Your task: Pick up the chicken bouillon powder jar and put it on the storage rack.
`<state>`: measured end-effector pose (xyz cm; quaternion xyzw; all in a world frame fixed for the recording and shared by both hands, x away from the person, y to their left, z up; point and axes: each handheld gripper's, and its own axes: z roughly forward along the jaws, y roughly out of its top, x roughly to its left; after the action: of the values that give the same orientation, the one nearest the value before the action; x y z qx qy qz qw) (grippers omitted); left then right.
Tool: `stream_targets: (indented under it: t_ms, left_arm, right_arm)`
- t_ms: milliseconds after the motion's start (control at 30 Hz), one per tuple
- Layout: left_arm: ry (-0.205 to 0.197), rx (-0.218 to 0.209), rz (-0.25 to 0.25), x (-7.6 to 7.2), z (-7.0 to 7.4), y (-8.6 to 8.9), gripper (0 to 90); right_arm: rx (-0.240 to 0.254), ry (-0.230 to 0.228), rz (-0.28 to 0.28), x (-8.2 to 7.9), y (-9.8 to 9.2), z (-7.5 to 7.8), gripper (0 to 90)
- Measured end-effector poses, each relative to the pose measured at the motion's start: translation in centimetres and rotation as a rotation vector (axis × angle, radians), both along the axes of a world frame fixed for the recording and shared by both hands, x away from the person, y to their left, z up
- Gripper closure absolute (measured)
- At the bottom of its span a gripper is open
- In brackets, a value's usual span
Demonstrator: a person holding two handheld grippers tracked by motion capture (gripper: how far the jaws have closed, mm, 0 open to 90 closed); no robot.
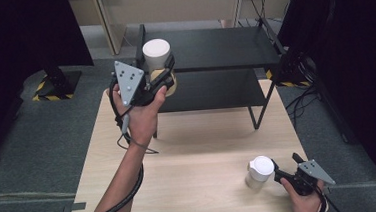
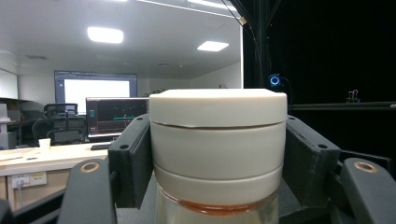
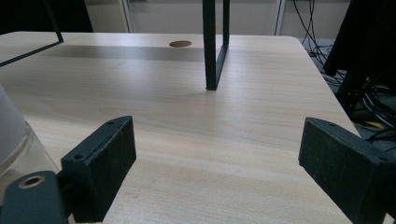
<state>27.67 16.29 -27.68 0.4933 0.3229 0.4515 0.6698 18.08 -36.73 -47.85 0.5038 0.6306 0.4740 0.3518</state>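
White-lidded jar [image 2: 218, 144] (amber contents) clenched in left tongs [image 2: 218, 161]; right tongs [image 3: 217, 168] released.

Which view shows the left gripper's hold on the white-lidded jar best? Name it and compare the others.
The left gripper view: both black pads press the white lid of the jar close up. The high view shows the left gripper holding that jar from above, small, by the black shelf.

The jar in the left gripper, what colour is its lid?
The lid is off-white, clearest in the left gripper view, where the left gripper clamps it.
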Motion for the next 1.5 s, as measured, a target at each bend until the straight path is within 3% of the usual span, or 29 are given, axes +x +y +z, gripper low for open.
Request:
stream_targets:
  t_ms: [1033,1500]
  left_arm:
    - [0.021,-0.004,0.027,3.0,4.1,-1.3,33.8]
    - [0.052,0.006,0.070,5.0,4.7,-1.3,33.8]
  right_arm:
    - [0.004,0.002,0.006,0.1,-0.1,0.0,11.2]
    - [0.003,0.004,0.008,0.1,-0.1,0.0,11.2]
